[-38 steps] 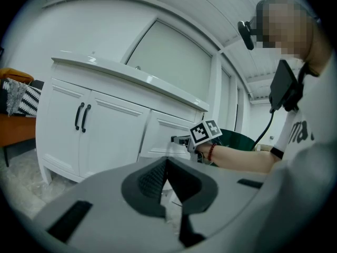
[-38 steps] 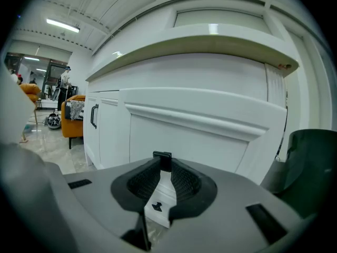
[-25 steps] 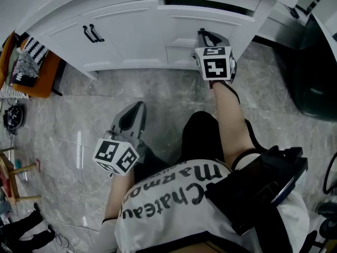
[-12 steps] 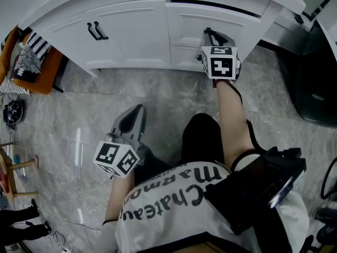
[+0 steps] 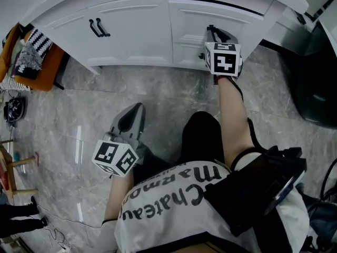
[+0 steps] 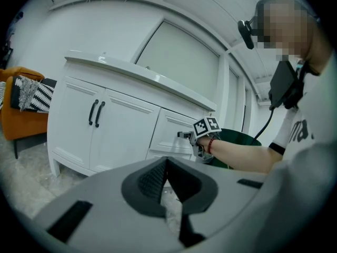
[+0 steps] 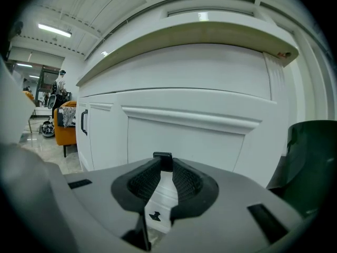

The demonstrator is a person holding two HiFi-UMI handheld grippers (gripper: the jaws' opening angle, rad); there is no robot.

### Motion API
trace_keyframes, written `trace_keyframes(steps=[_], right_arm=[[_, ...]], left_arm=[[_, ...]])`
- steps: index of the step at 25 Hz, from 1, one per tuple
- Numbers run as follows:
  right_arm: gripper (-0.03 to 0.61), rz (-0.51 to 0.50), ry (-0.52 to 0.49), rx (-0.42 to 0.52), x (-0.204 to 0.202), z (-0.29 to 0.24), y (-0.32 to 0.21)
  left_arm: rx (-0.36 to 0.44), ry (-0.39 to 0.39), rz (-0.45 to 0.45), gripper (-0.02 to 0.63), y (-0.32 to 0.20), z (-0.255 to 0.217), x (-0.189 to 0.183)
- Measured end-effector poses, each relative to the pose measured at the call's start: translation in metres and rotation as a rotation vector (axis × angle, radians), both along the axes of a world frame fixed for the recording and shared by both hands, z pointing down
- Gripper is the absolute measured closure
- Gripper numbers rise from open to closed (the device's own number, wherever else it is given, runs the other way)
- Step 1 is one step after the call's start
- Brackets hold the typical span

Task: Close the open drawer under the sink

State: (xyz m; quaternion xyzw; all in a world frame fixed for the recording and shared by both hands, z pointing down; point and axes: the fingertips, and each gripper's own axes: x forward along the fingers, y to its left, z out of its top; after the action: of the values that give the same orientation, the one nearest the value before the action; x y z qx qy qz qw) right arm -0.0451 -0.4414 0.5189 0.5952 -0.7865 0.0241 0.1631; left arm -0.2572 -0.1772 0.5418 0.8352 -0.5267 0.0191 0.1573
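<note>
Right claw (image 5: pixel 211 33) pinches the black handle (image 7: pixel 162 159) of the drawer (image 5: pixel 231 16), on the right side of the vanity (image 5: pixel 131 25), so that a forward push seats it. The drawer front appears nearly flush. Left claw (image 5: pixel 132 115), pressed together and empty, hangs clear above the floor (image 5: pixel 158 88).

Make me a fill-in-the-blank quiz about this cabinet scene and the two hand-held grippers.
The right hand-held gripper is shut on the drawer's black ____.
The left hand-held gripper is shut and holds ____.
The chair beside the cabinet is coloured ____.
Missing words: handle; nothing; orange.
</note>
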Motion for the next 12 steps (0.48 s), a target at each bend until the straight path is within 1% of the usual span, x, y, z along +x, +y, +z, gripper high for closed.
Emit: trace_keyframes(steps=[12], right_arm=[[0.503, 0.009, -0.01, -0.009, -0.0013, -0.0011, -0.0042]], left_arm=[[-0.004, -0.002, -0.002, 0.606, 0.0035, 0.0035, -0.003]])
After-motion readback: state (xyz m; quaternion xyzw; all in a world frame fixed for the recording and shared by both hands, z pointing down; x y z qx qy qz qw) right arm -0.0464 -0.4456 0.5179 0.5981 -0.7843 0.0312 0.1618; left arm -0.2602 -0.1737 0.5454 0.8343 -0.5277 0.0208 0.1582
